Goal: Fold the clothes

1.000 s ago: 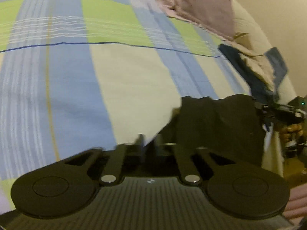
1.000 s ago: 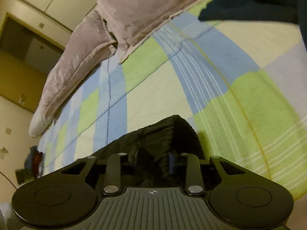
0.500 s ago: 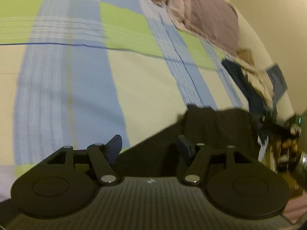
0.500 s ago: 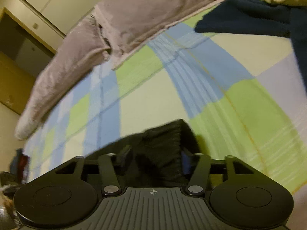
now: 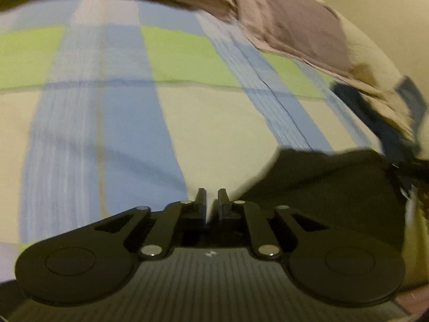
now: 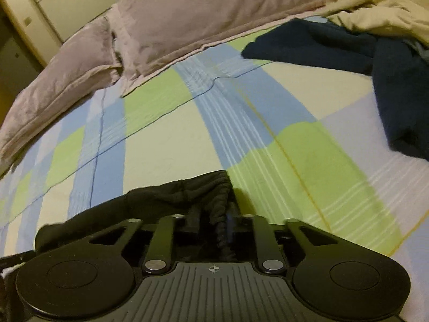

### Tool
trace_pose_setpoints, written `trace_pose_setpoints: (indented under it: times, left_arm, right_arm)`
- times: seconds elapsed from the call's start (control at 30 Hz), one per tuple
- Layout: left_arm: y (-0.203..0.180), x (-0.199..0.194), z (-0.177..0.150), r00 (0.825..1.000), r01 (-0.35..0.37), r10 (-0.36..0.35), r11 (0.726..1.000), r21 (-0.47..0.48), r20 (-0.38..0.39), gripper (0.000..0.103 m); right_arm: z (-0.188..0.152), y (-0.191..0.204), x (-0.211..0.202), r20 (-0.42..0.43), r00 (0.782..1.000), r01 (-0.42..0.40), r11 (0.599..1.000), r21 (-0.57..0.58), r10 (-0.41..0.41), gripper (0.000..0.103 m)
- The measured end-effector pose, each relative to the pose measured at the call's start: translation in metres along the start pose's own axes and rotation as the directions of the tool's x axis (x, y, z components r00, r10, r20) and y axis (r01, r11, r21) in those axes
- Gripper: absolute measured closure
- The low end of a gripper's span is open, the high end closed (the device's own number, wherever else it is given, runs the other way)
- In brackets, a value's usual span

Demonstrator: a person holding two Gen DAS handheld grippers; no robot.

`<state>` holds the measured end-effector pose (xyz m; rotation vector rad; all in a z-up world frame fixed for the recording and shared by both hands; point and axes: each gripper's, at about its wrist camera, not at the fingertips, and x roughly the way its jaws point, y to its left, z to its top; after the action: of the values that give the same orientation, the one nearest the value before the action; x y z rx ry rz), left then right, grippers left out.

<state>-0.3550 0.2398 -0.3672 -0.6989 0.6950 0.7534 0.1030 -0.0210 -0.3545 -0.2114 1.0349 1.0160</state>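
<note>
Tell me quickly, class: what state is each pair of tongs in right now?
Left tongs: closed, nothing between them; the black garment lies beside them.
Right tongs: closed on the black garment's gathered edge.

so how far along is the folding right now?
Early. Nothing looks folded yet. In hand: the right gripper is clamped on the gathered edge of the black garment, which lies bunched on the checked bedsheet. The left gripper is nearly shut, holding nothing. Left: this fold, plus the dark blue clothes heaped further away.
</note>
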Motion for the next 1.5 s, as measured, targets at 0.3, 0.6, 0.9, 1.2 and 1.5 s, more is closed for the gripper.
trace_pose_setpoints:
  times: [0.3,0.6,0.9,1.2,1.5]
  left_arm:
    - [-0.053,-0.052,-0.052,0.997,0.069,-0.063,0.986,0.154,-0.042,0.088]
    - [-0.018,-0.084,-0.099,0.996,0.002,-0.002,1.0,0.002,-0.094,0.093]
    - [0.001,-0.129,-0.136,0.984,0.11,-0.116,0.993,-0.049,-0.138,0.093]
    - [0.036,-0.147,-0.153,0.972,0.18,-0.193,0.979,-0.099,-0.137,0.086]
    - [0.018,-0.157,-0.17,0.978,0.204,-0.182,0.939,0.276,-0.103,0.076]
  right_arm:
    - [-0.039,0.039,-0.062,0.145,0.989,0.051,0.979,-0.196,-0.023,0.052]
    - [-0.082,0.024,-0.068,0.038,0.99,0.141,0.966,-0.218,-0.136,0.052]
    - [-0.158,0.026,-0.092,-0.039,0.966,-0.196,0.821,0.536,0.256,0.062]
    - [-0.169,0.041,-0.074,0.022,0.982,-0.171,0.827,0.536,0.188,0.091]
    - [-0.171,0.076,-0.101,0.098,0.987,-0.157,0.87,0.468,0.125,0.09]
